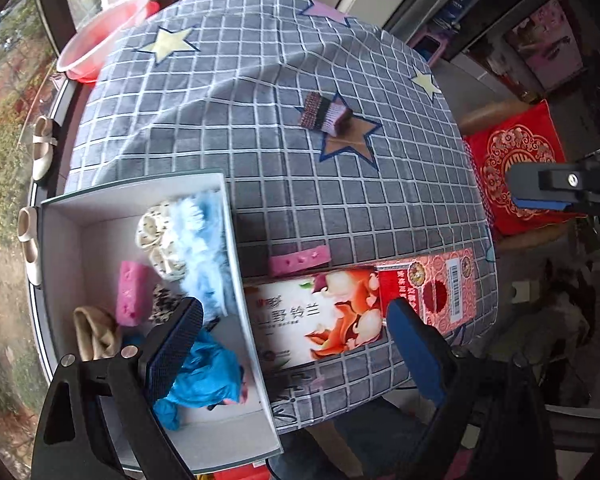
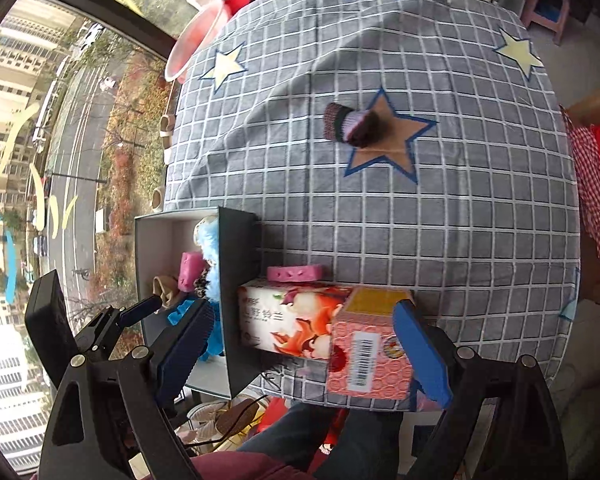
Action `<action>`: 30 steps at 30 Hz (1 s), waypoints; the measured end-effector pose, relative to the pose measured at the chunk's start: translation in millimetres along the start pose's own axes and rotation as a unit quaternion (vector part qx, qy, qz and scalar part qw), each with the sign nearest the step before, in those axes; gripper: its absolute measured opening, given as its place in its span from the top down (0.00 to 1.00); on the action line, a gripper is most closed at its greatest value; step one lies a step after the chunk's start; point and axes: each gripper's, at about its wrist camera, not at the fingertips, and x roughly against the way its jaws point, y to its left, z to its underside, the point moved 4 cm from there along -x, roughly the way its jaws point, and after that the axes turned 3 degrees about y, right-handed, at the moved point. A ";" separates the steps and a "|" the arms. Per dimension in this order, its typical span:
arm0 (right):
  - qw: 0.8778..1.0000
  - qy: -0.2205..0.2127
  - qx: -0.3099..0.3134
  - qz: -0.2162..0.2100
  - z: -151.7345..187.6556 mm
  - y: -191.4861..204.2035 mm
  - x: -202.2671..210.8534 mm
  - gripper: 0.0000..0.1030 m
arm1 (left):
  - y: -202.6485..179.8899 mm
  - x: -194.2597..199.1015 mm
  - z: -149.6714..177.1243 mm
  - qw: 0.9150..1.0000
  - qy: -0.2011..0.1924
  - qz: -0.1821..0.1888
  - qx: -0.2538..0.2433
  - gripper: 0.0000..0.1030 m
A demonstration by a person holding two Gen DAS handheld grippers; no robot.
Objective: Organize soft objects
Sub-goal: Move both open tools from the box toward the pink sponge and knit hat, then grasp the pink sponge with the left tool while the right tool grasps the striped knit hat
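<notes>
Blue-padded, the left gripper [image 1: 296,328] hangs spread wide and empty over the white box [image 1: 132,196] holding a pink sponge [image 1: 130,298] and fluffy blue cloth [image 1: 198,240]. From the right wrist, the right gripper [image 2: 304,344] also gapes, holding nothing, above the tissue box [image 2: 292,320]; a second pink sponge [image 2: 296,273] touches that box's far side, and a striped sock [image 2: 350,126] lies well apart on the checked cloth [image 2: 440,220].

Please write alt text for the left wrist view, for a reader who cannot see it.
The open left gripper hovers above a white box holding soft items: a pink sponge, fluffy blue fabric and a blue cloth. On the grey checked tablecloth lie a second pink sponge, a tissue box and a striped knit piece.
</notes>
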 end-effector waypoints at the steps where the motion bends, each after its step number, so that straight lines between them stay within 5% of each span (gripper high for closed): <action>1: 1.000 0.000 -0.009 -0.003 -2.5 -11.4 0.3 0.11 | -8.8 -10.9 -9.9 1.000 0.018 -0.010 -0.006 0.08; 6: 0.999 0.011 -0.046 -0.025 -10.5 -62.9 -9.7 0.11 | -45.0 -76.1 -48.0 0.993 0.117 -0.022 -0.019 0.08; 15: 0.993 0.037 -0.087 -0.065 -20.1 -136.4 -35.4 0.11 | -54.8 -175.9 -63.1 0.962 0.256 -0.098 -0.018 0.08; 26: 0.990 0.063 -0.089 -0.094 -32.4 -174.6 -61.9 0.11 | -36.4 -231.6 -52.4 0.934 0.327 -0.133 0.047 0.09; 30: 0.990 0.070 -0.080 -0.097 -39.2 -175.7 -68.4 0.11 | -34.3 -243.0 -53.4 0.928 0.337 -0.149 0.054 0.16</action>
